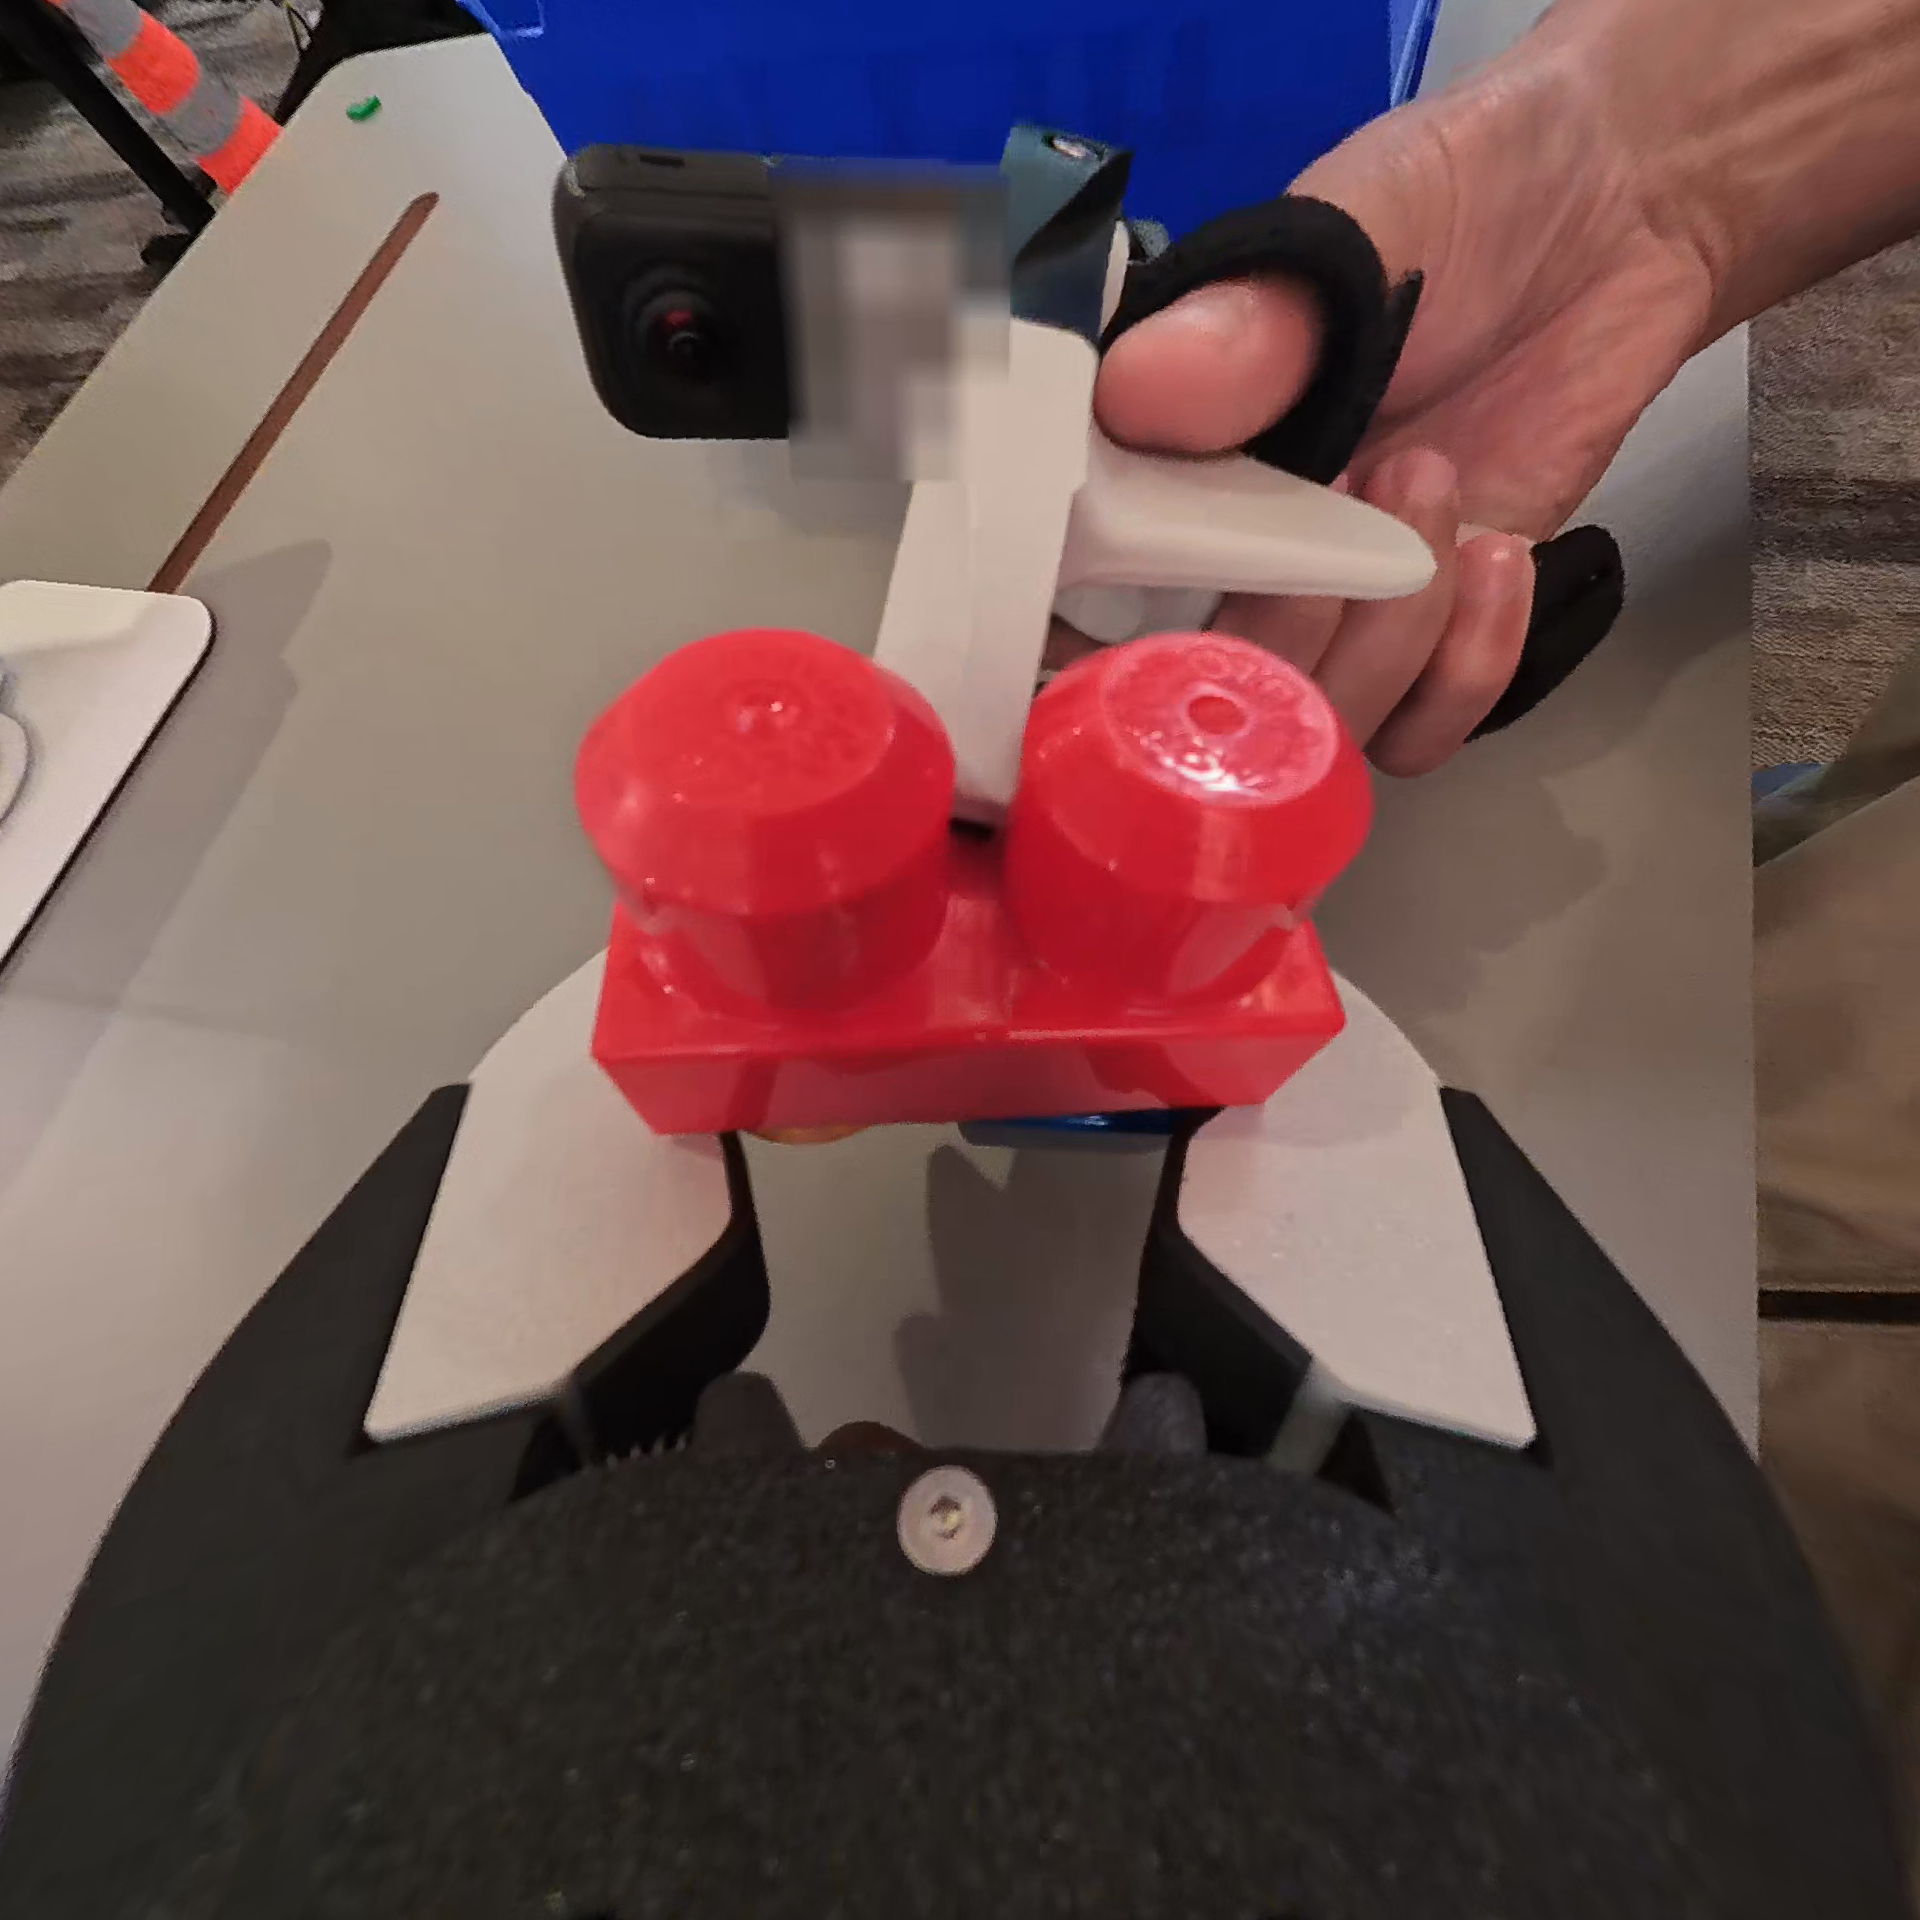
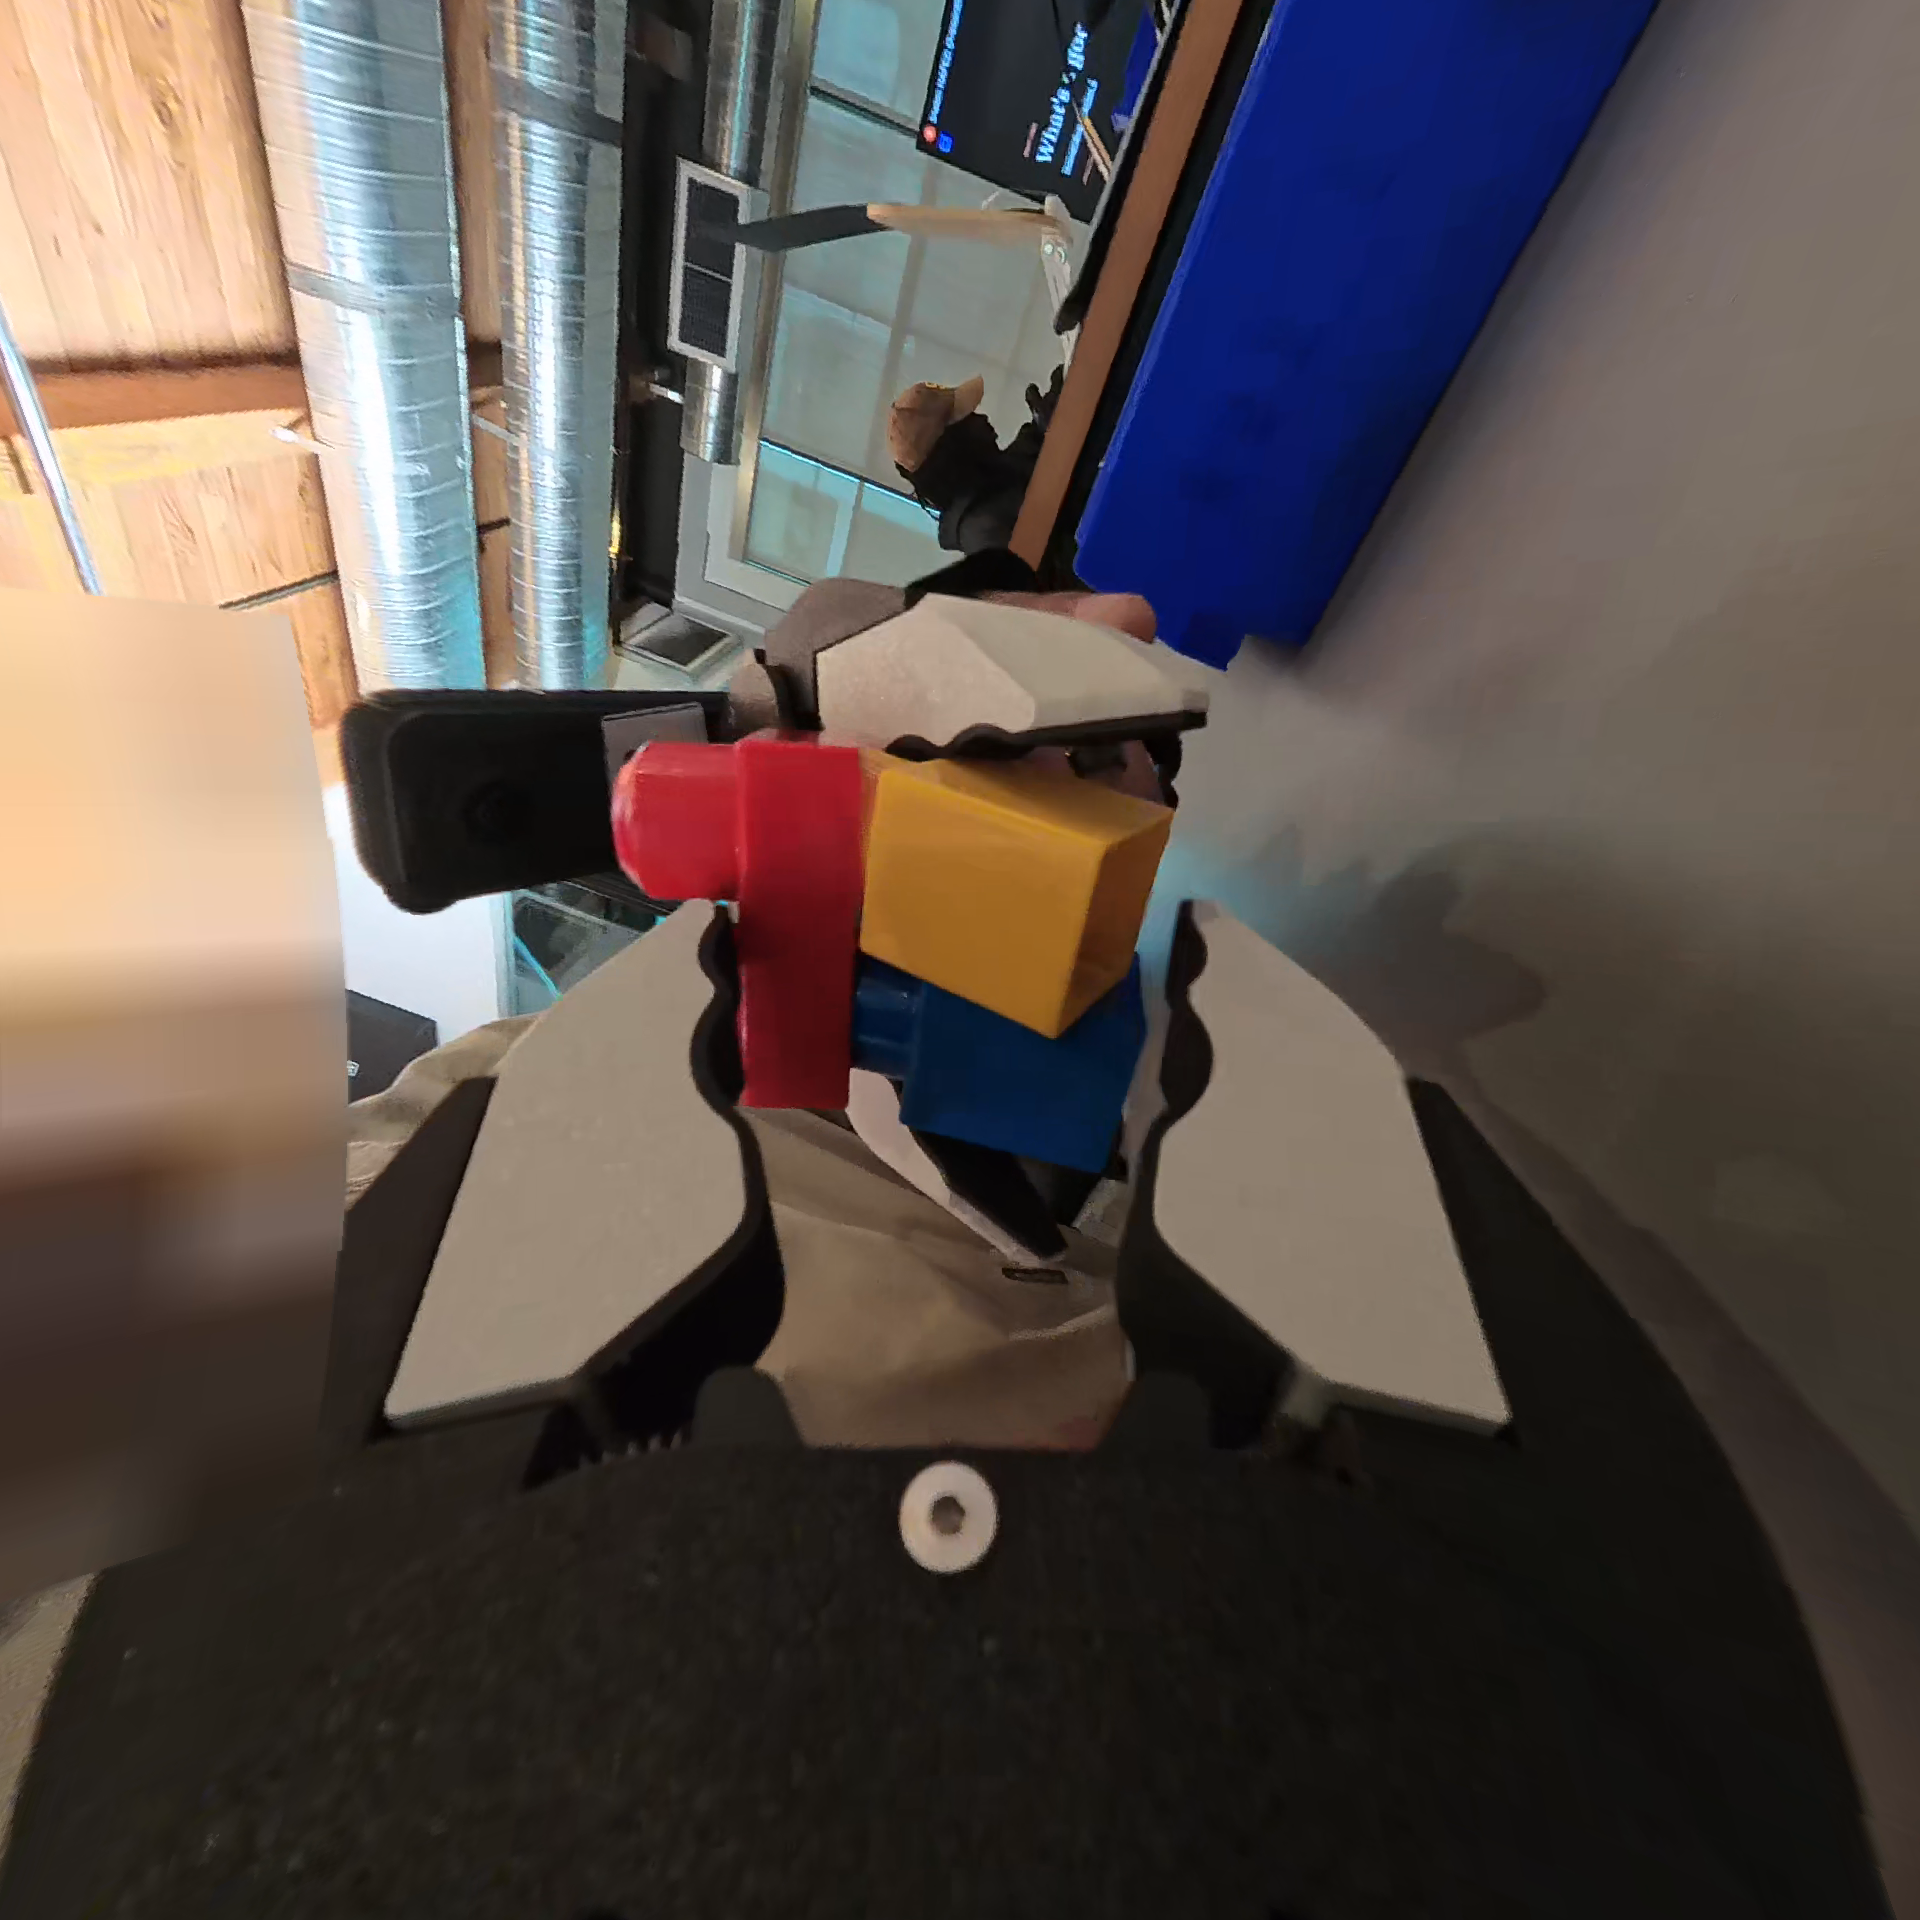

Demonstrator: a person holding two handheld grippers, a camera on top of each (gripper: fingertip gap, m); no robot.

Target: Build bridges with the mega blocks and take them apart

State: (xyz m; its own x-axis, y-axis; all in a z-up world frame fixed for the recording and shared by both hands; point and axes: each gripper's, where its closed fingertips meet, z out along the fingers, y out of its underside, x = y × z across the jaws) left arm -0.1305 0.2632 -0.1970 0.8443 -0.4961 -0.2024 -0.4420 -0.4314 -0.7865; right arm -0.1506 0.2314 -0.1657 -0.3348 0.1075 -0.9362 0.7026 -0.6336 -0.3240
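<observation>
A small bridge: a red two-stud block (image 1: 966, 1018) sits across a yellow block (image 2: 997, 883) and a blue block (image 2: 1018, 1081). My left gripper (image 1: 951, 1143) is shut on the yellow and blue blocks under the red one and holds the bridge above the table. In the right wrist view its upper finger (image 2: 987, 665) lies on the yellow block. My right gripper (image 2: 951, 945) is rolled sideways and open around the bridge. One of its fingers (image 1: 997, 644) rests between the red studs. The other stands just off the blue block's underside, with a thin gap.
A blue bin (image 1: 987, 73) stands at the far side of the grey table (image 1: 416, 623) and also shows in the right wrist view (image 2: 1351, 312). A white flat object (image 1: 83, 707) lies at the left. A hand (image 1: 1507, 312) holds the right gripper. The table edge runs along the right. The tips of both grippers are at nearly the same place.
</observation>
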